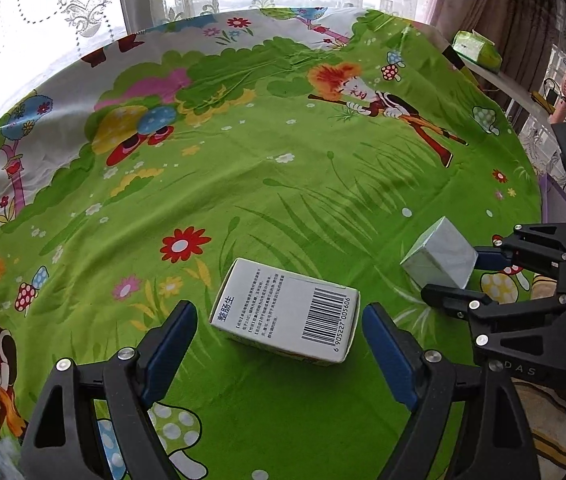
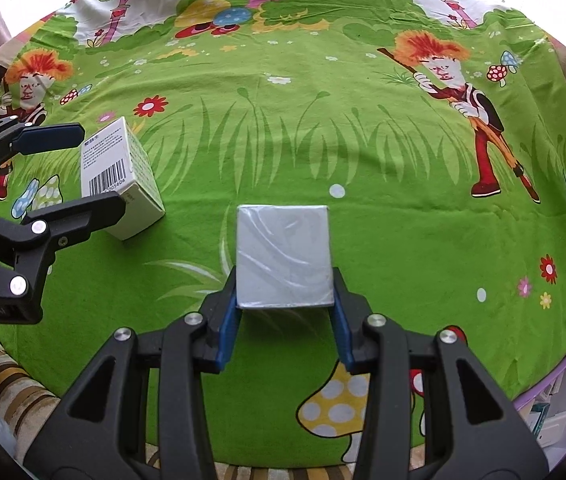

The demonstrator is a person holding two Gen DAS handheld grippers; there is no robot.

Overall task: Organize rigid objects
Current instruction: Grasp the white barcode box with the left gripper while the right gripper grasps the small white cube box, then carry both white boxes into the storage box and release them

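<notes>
White cardboard, the barcoded box (image 1: 287, 314) lies at twelve o'clock between the spread pads of the left gripper (image 1: 279, 344), long axis running ten to four, while the right gripper (image 2: 285, 320) clamps the silver box (image 2: 283, 256).

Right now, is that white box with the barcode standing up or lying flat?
Lying flat. The white box rests on a broad side on the green cloth, barcode face up, between the open left gripper's fingers, neither visibly touching it.
</notes>
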